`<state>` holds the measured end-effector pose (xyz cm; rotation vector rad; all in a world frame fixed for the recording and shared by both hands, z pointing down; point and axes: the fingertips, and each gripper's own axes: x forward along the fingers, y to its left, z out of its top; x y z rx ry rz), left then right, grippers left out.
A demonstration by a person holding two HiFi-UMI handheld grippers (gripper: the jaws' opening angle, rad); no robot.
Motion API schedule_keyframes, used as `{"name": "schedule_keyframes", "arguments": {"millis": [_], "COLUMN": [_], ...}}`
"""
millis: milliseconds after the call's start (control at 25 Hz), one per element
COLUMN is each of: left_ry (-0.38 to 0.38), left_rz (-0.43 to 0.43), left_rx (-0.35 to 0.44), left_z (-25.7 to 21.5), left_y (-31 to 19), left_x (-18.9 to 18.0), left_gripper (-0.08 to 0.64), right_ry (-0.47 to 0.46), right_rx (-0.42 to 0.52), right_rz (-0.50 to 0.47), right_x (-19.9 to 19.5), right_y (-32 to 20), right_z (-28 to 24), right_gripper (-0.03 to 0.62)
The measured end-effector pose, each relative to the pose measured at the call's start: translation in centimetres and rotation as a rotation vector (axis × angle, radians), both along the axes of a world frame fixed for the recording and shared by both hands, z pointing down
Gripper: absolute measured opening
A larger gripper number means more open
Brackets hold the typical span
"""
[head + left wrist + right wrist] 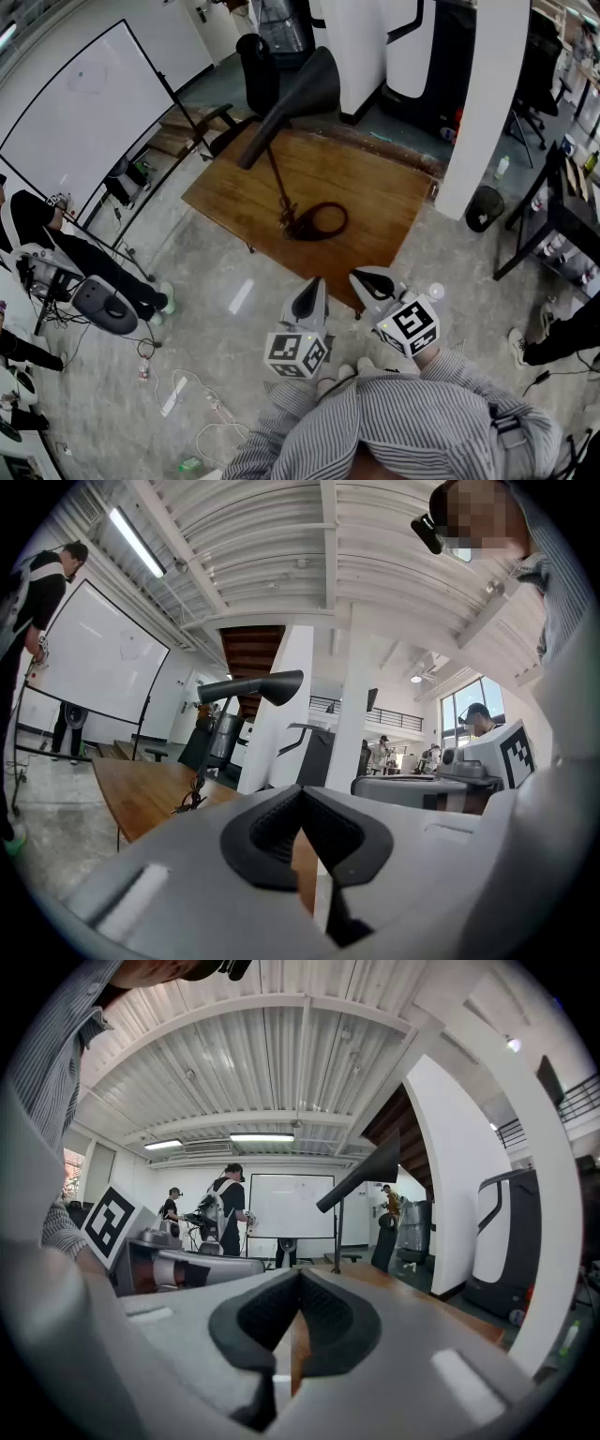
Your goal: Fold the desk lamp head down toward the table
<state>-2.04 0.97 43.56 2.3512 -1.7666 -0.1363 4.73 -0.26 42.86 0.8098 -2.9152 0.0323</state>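
Desk lamp head [300,89] is standing raised in the upper middle of the head view, its black cone angling up and away above the thin stem [277,178]; the stem is rising from the looped base [317,222], which is sitting near the middle of the brown tabletop [384,202]; nothing about the lamp is looking folded, so the task is reading as not yet begun. Lower in the same frame the left tongs [315,281] and the right tongs [367,275] are hovering side by side near the closest corner of the tabletop, just ahead of the person's striped sleeves [412,403]; both are well apart from the lamp and touching nothing. In the left gripper view the jaws are sitting pressed together with nothing between them, and the cone is showing far off, left of centre; in the right gripper view the jaws are likewise closed tight and empty, with the cone showing right of centre above the wood. What is remaining, by this judgement, is everything: reaching across the tabletop, getting hold of or pressing on the head, and swinging it down toward the wood, probably while steadying the base.
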Motion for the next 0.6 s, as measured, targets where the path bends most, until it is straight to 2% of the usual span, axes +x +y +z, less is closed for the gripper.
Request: {"name": "schedule_keyframes", "arguments": {"millis": [600], "left_ry": [0.000], "left_rz": [0.029], "left_rx": [-0.017], "left_z": [0.2], "left_y": [-0.8], "left_x": [-0.6], "left_gripper": [0.006], "right_ry": [0.018], "right_rx": [0.011], "right_rz": [0.012], "right_x": [-1.4], "right_y": [-0.8], "right_z": [-0.3], "right_gripper": [0.000]}}
